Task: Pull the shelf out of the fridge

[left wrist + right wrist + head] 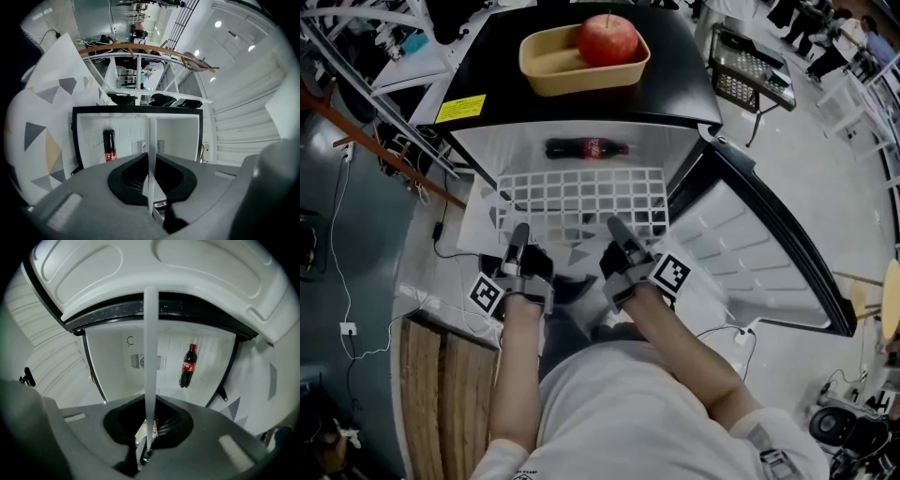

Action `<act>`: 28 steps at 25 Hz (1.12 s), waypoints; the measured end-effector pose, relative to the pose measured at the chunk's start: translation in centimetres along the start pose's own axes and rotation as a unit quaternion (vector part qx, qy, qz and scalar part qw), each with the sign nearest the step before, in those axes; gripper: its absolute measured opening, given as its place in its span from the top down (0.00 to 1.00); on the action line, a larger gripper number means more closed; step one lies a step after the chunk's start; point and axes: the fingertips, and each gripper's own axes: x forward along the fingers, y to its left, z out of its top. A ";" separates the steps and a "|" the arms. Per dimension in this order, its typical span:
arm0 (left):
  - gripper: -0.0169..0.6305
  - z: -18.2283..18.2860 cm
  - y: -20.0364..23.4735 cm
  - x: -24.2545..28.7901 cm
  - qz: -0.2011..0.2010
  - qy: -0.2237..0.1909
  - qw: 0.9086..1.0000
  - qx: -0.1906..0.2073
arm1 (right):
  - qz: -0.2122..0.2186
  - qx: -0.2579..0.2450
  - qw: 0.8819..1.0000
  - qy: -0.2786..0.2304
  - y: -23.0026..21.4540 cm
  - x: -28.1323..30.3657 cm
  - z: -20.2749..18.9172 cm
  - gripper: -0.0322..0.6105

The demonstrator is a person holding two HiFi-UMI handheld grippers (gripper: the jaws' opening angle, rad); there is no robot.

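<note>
The white wire shelf (581, 197) sticks well out of the open black fridge (487, 66), level, with its far edge near the opening. My left gripper (520, 234) is shut on the shelf's front edge at the left. Further right, my right gripper (619, 230) is shut on the same edge. In the left gripper view the shelf (151, 150) is an edge-on white strip pinched in my left gripper (151, 183). The right gripper view shows the strip (150, 357) the same way in my right gripper (149, 427).
A cola bottle (586, 148) lies inside the fridge near the back wall. On the fridge top, a tan tray (553, 70) holds a red apple (607, 39). The fridge door (769, 253) hangs open to the right. A patterned sheet (42, 122) lies left.
</note>
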 end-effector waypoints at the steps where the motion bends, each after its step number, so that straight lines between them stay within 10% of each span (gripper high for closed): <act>1: 0.93 -0.1 0.1 -0.3 0.003 -0.001 1.000 0.000 | -0.002 0.001 1.000 0.001 -0.1 -0.2 -0.2 0.91; 15: 0.93 1.8 0.8 -8.7 0.025 0.015 1.000 0.006 | -0.031 0.028 0.999 0.029 -2.4 -2.4 -7.0 0.91; 28: 0.93 9.0 -1.8 -18.5 0.020 -0.062 0.998 0.014 | -0.014 0.003 0.990 0.139 -0.1 1.0 -17.5 0.90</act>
